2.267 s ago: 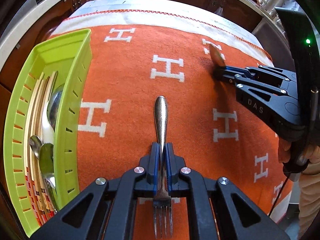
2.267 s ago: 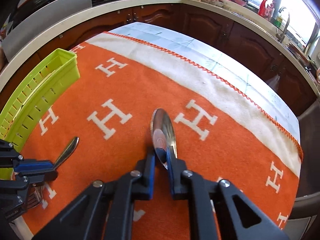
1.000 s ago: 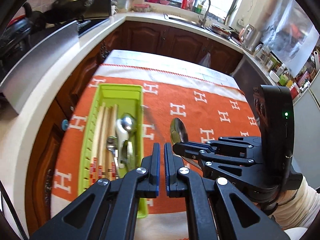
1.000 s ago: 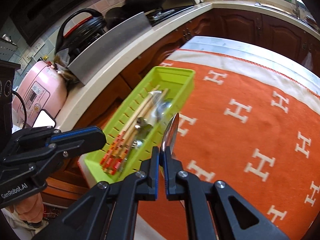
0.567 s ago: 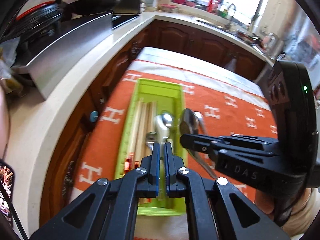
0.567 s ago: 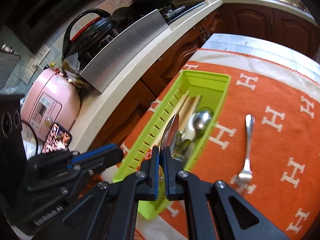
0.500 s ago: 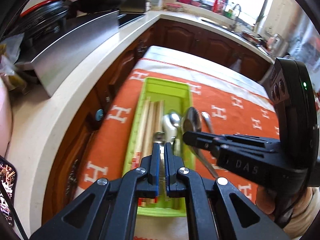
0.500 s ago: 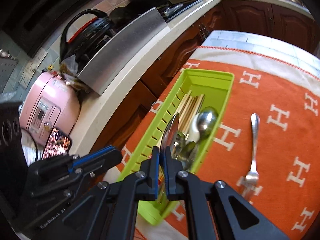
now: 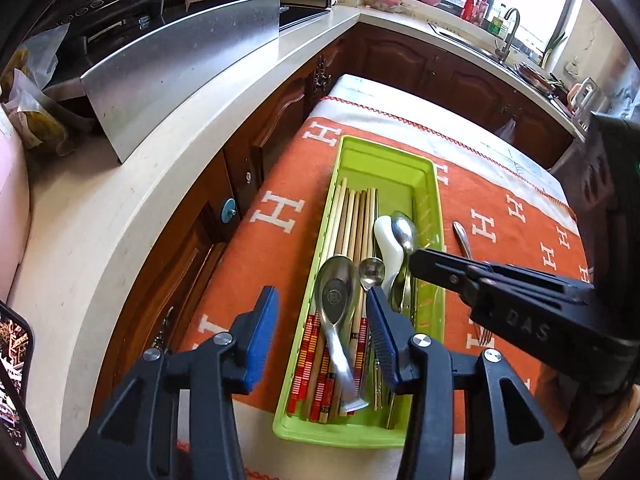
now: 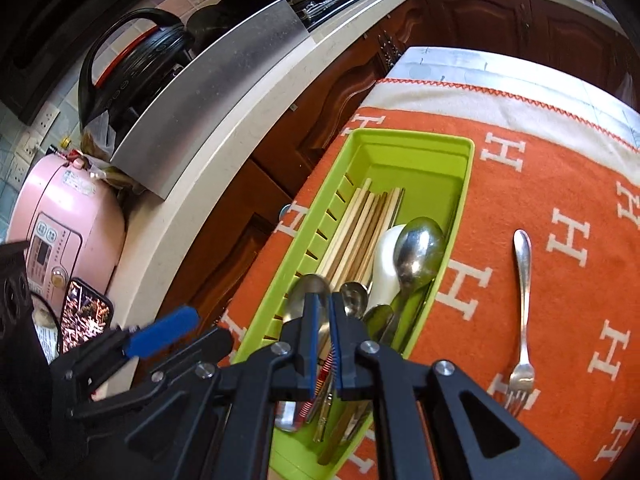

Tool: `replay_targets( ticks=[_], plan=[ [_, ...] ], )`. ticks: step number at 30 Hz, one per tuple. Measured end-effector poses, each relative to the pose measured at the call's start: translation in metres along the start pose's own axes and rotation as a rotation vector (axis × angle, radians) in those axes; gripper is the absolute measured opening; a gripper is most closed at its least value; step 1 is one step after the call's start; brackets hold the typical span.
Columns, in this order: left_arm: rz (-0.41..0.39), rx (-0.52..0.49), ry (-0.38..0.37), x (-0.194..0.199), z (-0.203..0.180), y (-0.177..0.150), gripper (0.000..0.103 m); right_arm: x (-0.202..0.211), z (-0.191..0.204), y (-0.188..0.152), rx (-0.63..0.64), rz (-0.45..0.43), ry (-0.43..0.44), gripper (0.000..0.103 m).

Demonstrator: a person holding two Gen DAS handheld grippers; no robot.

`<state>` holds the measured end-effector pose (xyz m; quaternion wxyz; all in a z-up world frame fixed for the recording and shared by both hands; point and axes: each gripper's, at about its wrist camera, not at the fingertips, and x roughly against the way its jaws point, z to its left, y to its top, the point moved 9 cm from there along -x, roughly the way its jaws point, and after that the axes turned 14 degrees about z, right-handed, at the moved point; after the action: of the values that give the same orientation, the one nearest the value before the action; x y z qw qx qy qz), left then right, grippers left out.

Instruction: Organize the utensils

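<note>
A green slotted tray [image 9: 436, 208] [image 10: 466, 184] on the orange cloth holds chopsticks [image 9: 352, 220], a white ceramic spoon [image 9: 386, 240] and several metal spoons. One large metal spoon [image 9: 336, 296] [image 10: 308, 286] lies on the chopsticks, its handle blurred. My left gripper [image 9: 319, 300] hovers above that spoon; its jaws are opening wide and grip nothing. My right gripper [image 10: 325, 304] [image 9: 418, 260] hangs over the tray's right side. Its jaws are just parting, with only a narrow empty gap between them. A fork [image 10: 522, 312] [image 9: 460, 234] lies on the cloth right of the tray.
The tray sits near the table's left edge, over dark wood cabinets. Beyond a pale counter [image 9: 120, 184] stand a steel panel [image 9: 180, 68], a pink cooker [image 10: 60, 220] and a phone [image 10: 84, 312]. Orange cloth [image 10: 560, 184] stretches to the right.
Both grippers came in over the tray. The spoon has left the right gripper and now lies in the tray. The left jaws went from shut to wide apart.
</note>
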<state>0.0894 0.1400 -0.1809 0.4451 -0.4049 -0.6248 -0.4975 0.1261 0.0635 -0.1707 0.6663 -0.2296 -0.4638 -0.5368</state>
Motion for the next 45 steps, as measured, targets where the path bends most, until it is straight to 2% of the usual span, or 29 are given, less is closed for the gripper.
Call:
replay_targets(
  ticks=[4, 8, 13, 17, 26, 34, 38, 45],
  plan=[
    [-0.005, -0.016, 0.004, -0.001, -0.007, 0.004, 0.045, 0.006, -0.008, -0.004, 0.001, -0.005, -0.014, 0.007],
    [-0.015, -0.031, 0.012, -0.001, -0.014, 0.007, 0.056, 0.015, -0.019, -0.008, -0.006, -0.021, -0.024, 0.007],
    [-0.021, -0.056, -0.003, 0.000, -0.030, 0.011, 0.062, 0.026, -0.037, -0.013, -0.025, -0.038, -0.037, 0.007],
    [-0.026, -0.089, -0.022, 0.000, -0.048, 0.014, 0.066, 0.039, -0.063, -0.017, -0.048, -0.055, -0.082, 0.007],
    [-0.012, -0.159, -0.074, -0.009, -0.095, 0.023, 0.069, 0.055, -0.129, -0.022, -0.155, -0.076, -0.122, 0.007],
    [0.014, -0.188, -0.077, -0.022, -0.112, 0.025, 0.069, 0.022, -0.139, -0.038, -0.175, 0.029, -0.025, 0.008],
    [0.023, -0.190, -0.073, -0.028, -0.113, 0.025, 0.069, 0.009, -0.138, -0.045, -0.194, 0.059, 0.026, 0.018],
    [0.034, -0.181, -0.062, -0.035, -0.109, 0.025, 0.069, -0.004, -0.132, -0.055, -0.186, 0.090, 0.071, 0.019]
  ],
)
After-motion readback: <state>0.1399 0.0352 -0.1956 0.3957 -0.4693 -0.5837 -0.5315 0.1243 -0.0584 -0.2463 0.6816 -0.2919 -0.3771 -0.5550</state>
